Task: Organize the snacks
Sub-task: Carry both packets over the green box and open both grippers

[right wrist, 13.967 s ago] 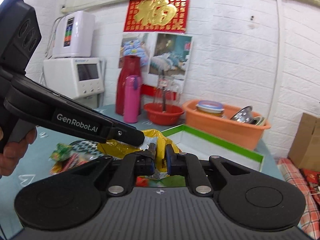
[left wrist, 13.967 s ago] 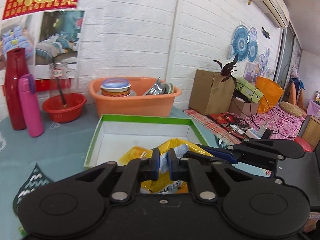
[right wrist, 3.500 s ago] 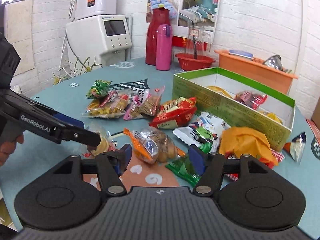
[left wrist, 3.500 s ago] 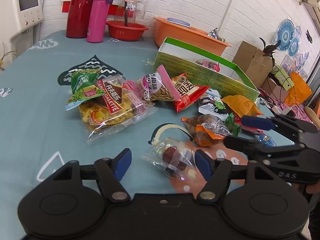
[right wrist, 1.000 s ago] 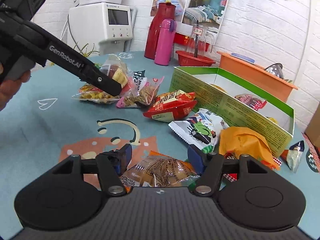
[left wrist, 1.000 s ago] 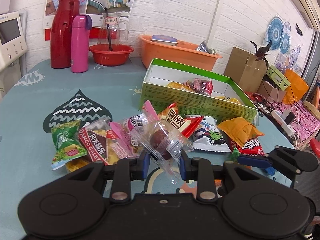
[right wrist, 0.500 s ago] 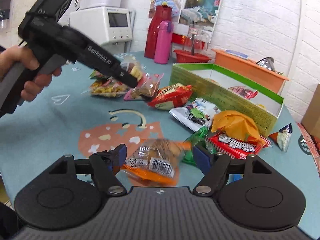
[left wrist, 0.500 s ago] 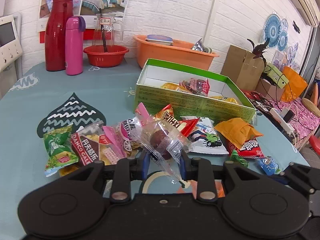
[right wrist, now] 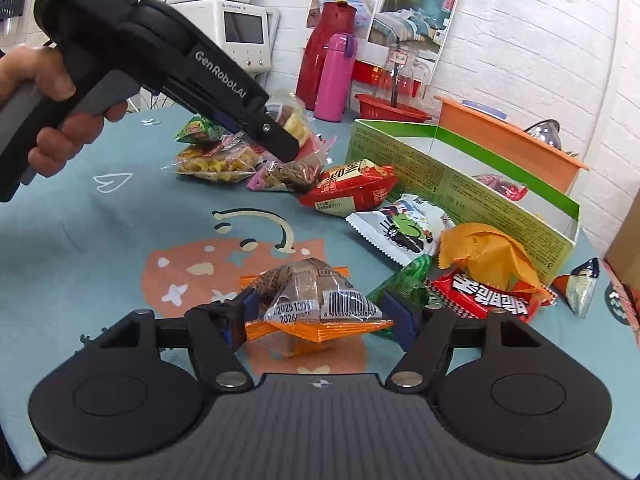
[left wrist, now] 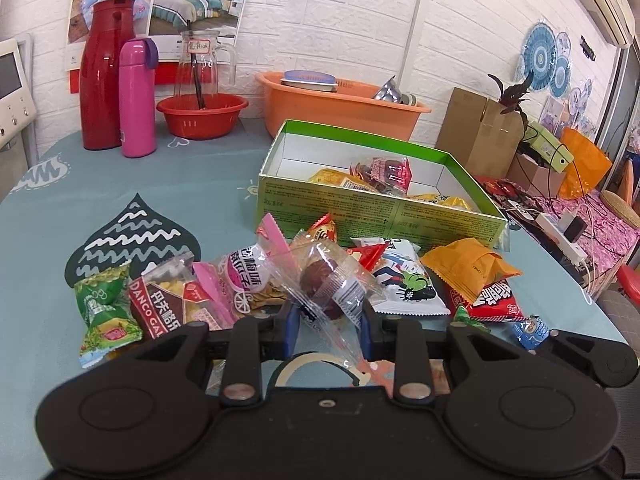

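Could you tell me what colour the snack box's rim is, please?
Bright green rim on the snack box, clearest in the left wrist view.

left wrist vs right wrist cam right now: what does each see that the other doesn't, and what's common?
Left wrist only: cardboard box with a dark-leaved plant, the blue wall fans, and the box's contents clearly: yellow and red packets.

Right wrist only: a hand holding the left tongs, the white appliance, the silver triangular packet, and the orange-edged packet between the right tongs.

Both: green box, clear-wrapped snack in the left tongs, orange pouch, pink bottle.
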{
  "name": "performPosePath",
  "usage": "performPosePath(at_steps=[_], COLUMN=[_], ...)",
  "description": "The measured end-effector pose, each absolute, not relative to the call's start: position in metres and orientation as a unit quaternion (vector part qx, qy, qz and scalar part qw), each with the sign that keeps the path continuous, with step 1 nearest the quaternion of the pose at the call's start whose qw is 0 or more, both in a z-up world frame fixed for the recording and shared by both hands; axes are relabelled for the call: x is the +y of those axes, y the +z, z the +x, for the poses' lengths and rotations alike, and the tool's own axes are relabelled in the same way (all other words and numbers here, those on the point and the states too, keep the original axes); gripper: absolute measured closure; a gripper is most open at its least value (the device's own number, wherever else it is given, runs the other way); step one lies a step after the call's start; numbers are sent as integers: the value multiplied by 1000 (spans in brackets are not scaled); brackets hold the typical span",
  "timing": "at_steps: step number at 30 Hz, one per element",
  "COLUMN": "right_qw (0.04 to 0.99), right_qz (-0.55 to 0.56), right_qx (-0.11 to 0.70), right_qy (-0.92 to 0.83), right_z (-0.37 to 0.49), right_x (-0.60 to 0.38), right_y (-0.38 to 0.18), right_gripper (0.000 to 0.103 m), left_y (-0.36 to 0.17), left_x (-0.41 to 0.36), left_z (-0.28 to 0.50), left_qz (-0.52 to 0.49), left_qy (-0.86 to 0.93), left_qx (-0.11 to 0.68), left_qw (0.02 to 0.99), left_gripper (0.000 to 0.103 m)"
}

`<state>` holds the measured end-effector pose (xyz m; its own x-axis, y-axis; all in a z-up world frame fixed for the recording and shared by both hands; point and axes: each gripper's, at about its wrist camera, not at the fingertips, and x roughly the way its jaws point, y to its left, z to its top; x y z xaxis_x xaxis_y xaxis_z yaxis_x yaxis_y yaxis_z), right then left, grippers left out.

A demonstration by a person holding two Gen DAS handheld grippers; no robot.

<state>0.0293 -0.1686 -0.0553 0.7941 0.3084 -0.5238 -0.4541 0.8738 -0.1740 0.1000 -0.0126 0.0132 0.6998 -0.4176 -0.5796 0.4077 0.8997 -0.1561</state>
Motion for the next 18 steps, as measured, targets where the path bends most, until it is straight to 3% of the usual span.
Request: performPosePath(at_steps=[1, 3, 6, 11, 18], right_qw=[936, 937, 939, 941, 965], right_qz=[-144, -132, -96, -62, -27], right_qx=[251, 253, 259, 250, 178], right_qy=[202, 201, 206, 218, 190], right_z=[31, 33, 35, 35, 49], right_x=[-169, -172, -179, -188, -212], right_y=[-56, -55, -52, -37, 12], right_gripper=[9, 35, 44, 46, 46], left_y=[13, 13, 17, 39, 75], left_x=[-13, -13, -15, -18, -38], left_z=[100, 101, 103, 109, 144], left_qz=[-7, -6, -4, -2, 8], left_qy=[-224, -225, -225, -231, -230], left_qx=[316, 317, 314, 287, 250], left_qw=[922, 921, 922, 929, 941], left_gripper=[31, 31, 31, 32, 31])
